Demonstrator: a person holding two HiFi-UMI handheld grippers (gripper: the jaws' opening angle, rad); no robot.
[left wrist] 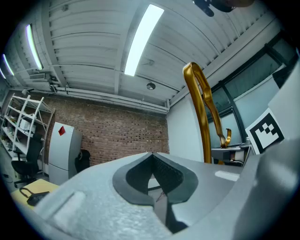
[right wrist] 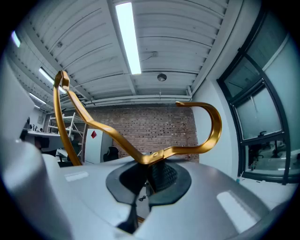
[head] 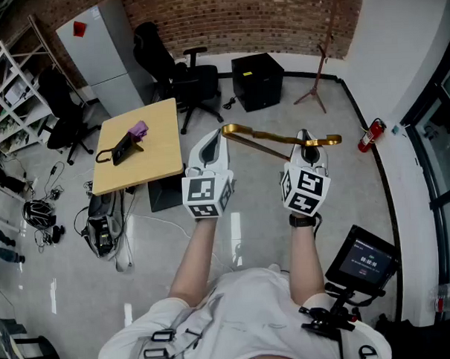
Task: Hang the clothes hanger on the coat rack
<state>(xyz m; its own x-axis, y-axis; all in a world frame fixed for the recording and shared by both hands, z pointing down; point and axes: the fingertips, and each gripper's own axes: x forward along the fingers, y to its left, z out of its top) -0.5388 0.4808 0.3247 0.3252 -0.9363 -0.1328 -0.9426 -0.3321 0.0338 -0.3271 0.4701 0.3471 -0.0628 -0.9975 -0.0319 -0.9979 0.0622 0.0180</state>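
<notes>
A gold metal clothes hanger [head: 268, 138] is held level above the floor; my right gripper [head: 304, 139] is shut on it near the base of its hook. In the right gripper view the hanger [right wrist: 93, 124] rises left from the closed jaws [right wrist: 152, 165] and its hook curls right. My left gripper [head: 209, 147] sits beside the hanger's far end, apart from it. Its jaws [left wrist: 152, 157] look shut with nothing between them, and the hanger [left wrist: 201, 108] passes on their right. The coat rack [head: 320, 67], a thin dark pole on tripod legs, stands by the brick wall.
A wooden table [head: 160, 141] at the left carries a purple and black object. Black office chairs [head: 183, 76] and a black cabinet [head: 256, 81] stand by the wall. A fire extinguisher [head: 370, 135] is at the right, a screen [head: 363, 262] near my right side.
</notes>
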